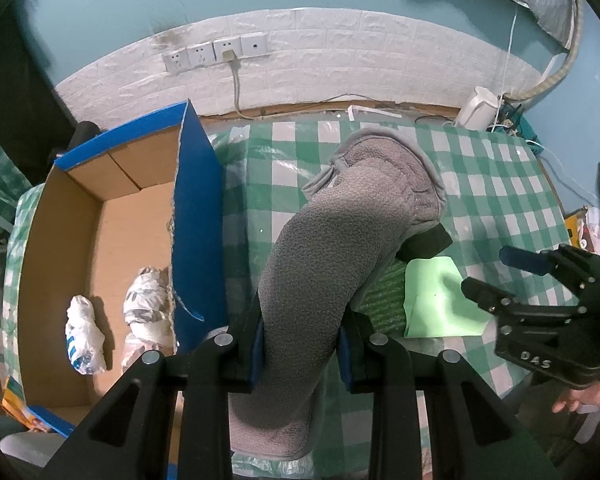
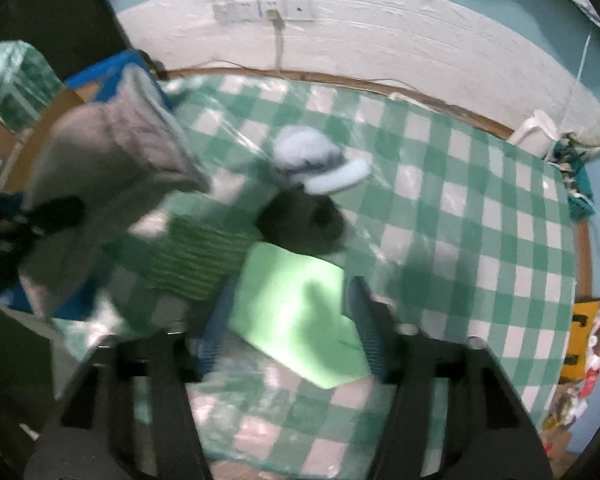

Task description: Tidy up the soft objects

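My left gripper [image 1: 302, 344] is shut on a grey fleece cloth [image 1: 340, 240] and holds it lifted over the checked table, beside the blue-and-brown cardboard box [image 1: 198, 216]. The cloth also shows in the right wrist view [image 2: 112, 160], which is blurred. My right gripper [image 2: 288, 320] is open, its fingers either side of a light green cloth [image 2: 296, 304] lying on the table. A green striped cloth [image 2: 196, 256], a black soft item [image 2: 300, 220] and a light blue soft item [image 2: 316, 164] lie behind it. The right gripper also shows in the left wrist view [image 1: 496, 276].
The box holds two crumpled plastic bags [image 1: 86, 332] [image 1: 148, 308]. The table carries a green-and-white checked cover [image 1: 500, 184]. A white brick wall panel with sockets [image 1: 216, 54] runs behind. A white appliance [image 1: 478, 110] and cables sit at the far right corner.
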`<state>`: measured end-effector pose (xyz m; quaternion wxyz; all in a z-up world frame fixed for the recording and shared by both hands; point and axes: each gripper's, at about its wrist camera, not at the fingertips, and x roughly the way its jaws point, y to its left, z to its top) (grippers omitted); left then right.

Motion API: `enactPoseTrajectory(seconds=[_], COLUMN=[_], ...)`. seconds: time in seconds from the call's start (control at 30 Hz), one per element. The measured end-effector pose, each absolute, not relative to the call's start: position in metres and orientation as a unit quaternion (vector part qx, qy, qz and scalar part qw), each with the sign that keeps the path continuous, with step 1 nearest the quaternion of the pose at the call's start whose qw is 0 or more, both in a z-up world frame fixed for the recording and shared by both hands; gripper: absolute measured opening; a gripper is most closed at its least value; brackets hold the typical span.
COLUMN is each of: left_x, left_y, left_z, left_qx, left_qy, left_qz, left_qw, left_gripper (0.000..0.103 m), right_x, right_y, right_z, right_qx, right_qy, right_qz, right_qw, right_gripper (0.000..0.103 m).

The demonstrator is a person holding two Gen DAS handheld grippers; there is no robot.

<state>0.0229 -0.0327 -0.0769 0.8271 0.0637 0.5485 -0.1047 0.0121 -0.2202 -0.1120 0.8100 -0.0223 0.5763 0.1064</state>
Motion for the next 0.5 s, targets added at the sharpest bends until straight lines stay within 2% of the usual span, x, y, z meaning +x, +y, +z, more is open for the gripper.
enactPoseTrajectory(seconds=[0.5], left_x=[0.034], left_y=[-0.041], left_z=[-0.095], left_qx=[0.070], left_qy=[0.567], left_qz=[-0.104], left_qw=[0.814], left_gripper=[0.029], right_x=[0.023], right_y=[-0.231], right_z=[-0.172], right_qx=[-0.032], right_qy=[0.635], right_qz=[0.099], right_qw=[0.765], right_gripper=[0.063])
